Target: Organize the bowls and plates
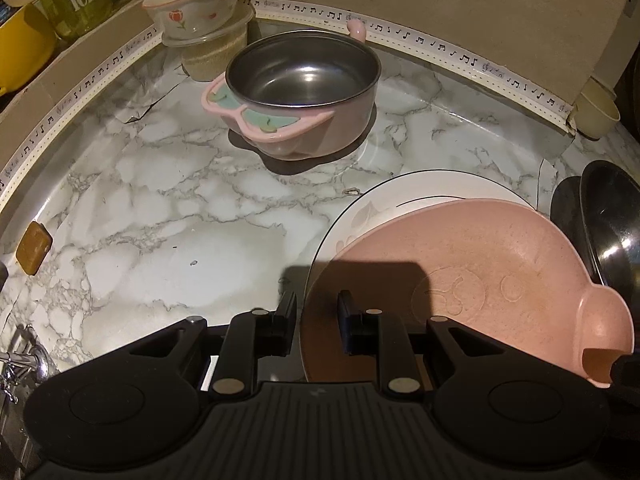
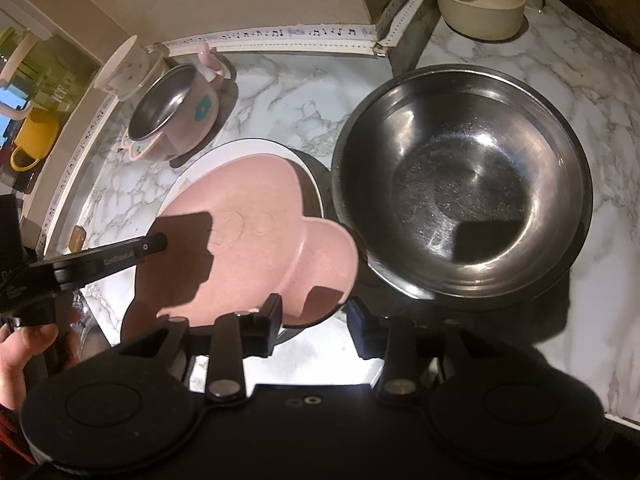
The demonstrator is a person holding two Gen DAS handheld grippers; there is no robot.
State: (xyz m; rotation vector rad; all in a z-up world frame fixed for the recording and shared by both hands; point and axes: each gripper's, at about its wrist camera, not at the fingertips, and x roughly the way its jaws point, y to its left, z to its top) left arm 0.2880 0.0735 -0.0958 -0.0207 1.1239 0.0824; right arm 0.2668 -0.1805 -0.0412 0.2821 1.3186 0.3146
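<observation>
A pink plate (image 1: 480, 264) with rounded ears lies over a white plate (image 1: 400, 186) on the marble counter. My left gripper (image 1: 317, 312) is shut on the pink plate's near-left rim, one finger on each side of the edge. In the right wrist view this gripper's fingers (image 2: 154, 242) come in from the left over the pink plate (image 2: 248, 248). My right gripper (image 2: 316, 314) is open, its jaws astride the plate's near ear with a gap on the right side. A large steel bowl (image 2: 460, 184) stands right of the white plate (image 2: 188, 176).
A pink bowl with a steel lining (image 1: 304, 92) stands further back. A floral bowl (image 1: 192, 4) sits on a clear tub in the back-left corner. A cream bowl (image 2: 480, 4) is at the back right, a brown block (image 1: 34, 248) at the left. A hand (image 2: 24, 344) holds the left gripper.
</observation>
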